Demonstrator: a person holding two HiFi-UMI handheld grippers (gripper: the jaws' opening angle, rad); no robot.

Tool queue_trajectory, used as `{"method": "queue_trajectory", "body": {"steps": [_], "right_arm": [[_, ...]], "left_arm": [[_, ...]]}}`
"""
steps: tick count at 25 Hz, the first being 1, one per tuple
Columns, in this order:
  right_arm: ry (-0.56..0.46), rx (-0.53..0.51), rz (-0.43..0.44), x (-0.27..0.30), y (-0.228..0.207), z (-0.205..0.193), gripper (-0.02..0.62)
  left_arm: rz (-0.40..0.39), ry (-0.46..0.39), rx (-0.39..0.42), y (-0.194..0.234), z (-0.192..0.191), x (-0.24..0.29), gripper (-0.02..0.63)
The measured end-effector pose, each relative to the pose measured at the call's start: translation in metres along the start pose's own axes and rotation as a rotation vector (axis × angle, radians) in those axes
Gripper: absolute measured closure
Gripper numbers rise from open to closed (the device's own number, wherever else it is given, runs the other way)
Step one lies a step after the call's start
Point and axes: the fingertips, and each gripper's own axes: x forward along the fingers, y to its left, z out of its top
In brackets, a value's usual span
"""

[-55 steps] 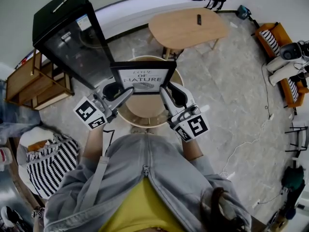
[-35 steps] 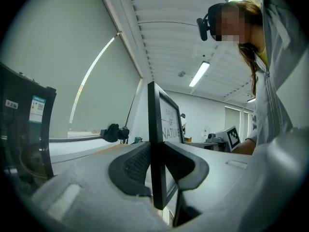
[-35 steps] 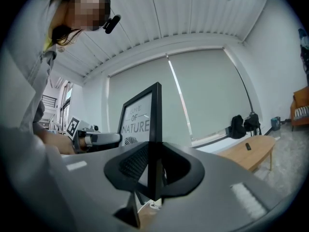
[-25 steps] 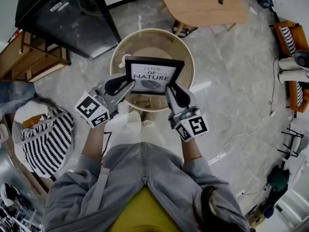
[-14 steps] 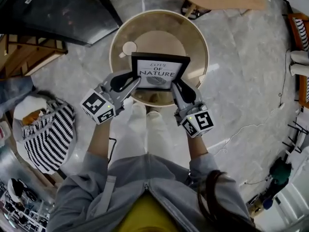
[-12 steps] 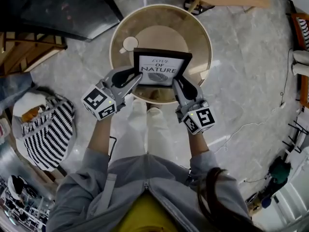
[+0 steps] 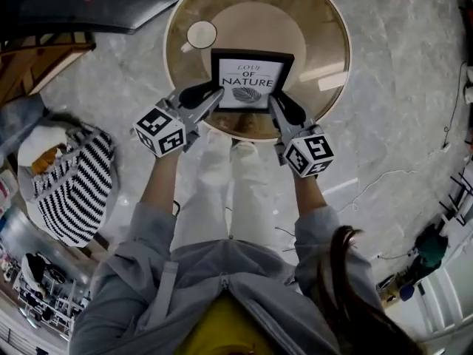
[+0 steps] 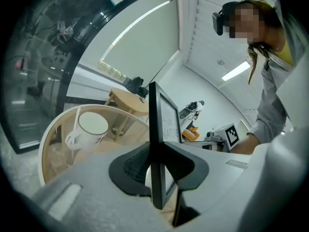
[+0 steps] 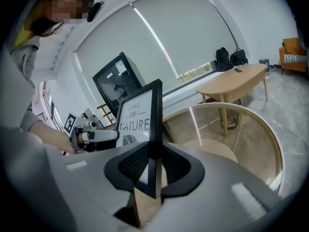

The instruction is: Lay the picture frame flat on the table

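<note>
Glass round table [image 7: 329,21] | white mug [image 7: 201,34] | picture frame [image 7: 251,80] | grey floor [image 7: 403,117] | striped bag [image 7: 70,191]

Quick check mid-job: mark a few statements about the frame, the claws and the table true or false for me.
1. The left claw and the right claw each clamp a side edge of the picture frame. True.
2. A white mug stands on the round glass table. True.
3. The picture frame lies flat on the table. False: both claws hold it upright over the table.
4. The mug sits between the two claws. False: it stands apart from them, beyond the frame's upper left corner in the head view.
</note>
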Motion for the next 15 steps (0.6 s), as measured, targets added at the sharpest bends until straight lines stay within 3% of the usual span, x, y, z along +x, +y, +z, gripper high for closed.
{"method": "queue_trajectory", "body": {"steps": [7,15], "right_arm": [[0.107,0.073,-0.035,0.016,-0.015,-0.062,0.512],[0.204,0.103,-0.079,0.022,-0.027,-0.102,0.511]], "left_arm": [[0.007,0.075,-0.103,0.028,-0.062,0.006,0.522],[0.052,0.158,-0.145,0.041,-0.104,0.013,0.518]]}}
